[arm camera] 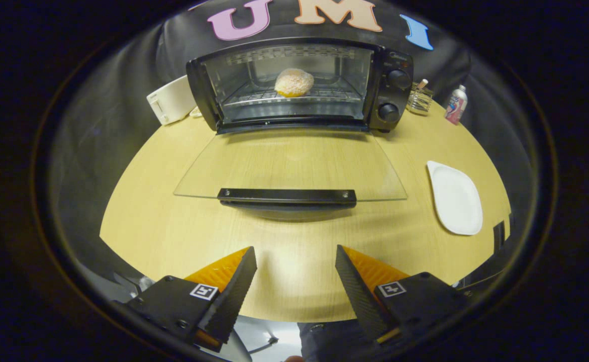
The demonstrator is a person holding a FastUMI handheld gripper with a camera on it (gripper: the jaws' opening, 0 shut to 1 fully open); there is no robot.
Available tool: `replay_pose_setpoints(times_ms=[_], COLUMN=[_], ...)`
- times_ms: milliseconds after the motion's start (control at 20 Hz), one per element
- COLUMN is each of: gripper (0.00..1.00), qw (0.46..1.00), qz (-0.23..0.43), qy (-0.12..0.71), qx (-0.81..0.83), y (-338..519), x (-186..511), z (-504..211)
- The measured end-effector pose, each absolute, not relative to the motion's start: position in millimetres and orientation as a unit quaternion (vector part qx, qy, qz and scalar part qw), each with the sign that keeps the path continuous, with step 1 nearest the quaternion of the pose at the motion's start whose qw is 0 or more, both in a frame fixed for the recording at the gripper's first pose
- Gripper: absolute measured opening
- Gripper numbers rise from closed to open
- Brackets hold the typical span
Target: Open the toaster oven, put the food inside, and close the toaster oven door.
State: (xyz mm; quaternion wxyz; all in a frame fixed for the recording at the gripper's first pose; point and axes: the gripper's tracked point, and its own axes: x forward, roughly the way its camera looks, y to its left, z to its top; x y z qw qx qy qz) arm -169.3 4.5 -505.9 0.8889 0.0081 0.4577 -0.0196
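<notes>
A black toaster oven [397, 85] stands at the far side of the round wooden table [164, 226]. Its glass door [294, 166] lies folded down flat toward me, with the black handle [287, 196] along its near edge. A round, pale orange piece of food [294, 82] rests on the wire rack inside the oven. My gripper [296, 251] is open, well short of the handle and above the table, with nothing between its fingers.
An empty white plate [455, 198] lies on the table to the right of the door. A white box-like appliance [171, 99] stands left of the oven. A small glass jar [419, 98] and a spray can [456, 104] stand right of the oven.
</notes>
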Motion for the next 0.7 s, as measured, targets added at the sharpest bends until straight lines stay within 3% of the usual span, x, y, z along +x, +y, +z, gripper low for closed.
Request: replay_pose_setpoints(times_ms=[700], gripper=[0.99], qw=[0.902], qz=[-0.036], qy=[0.43], qx=[0.02], y=[-2.2], x=[-133.0], z=[-483.2])
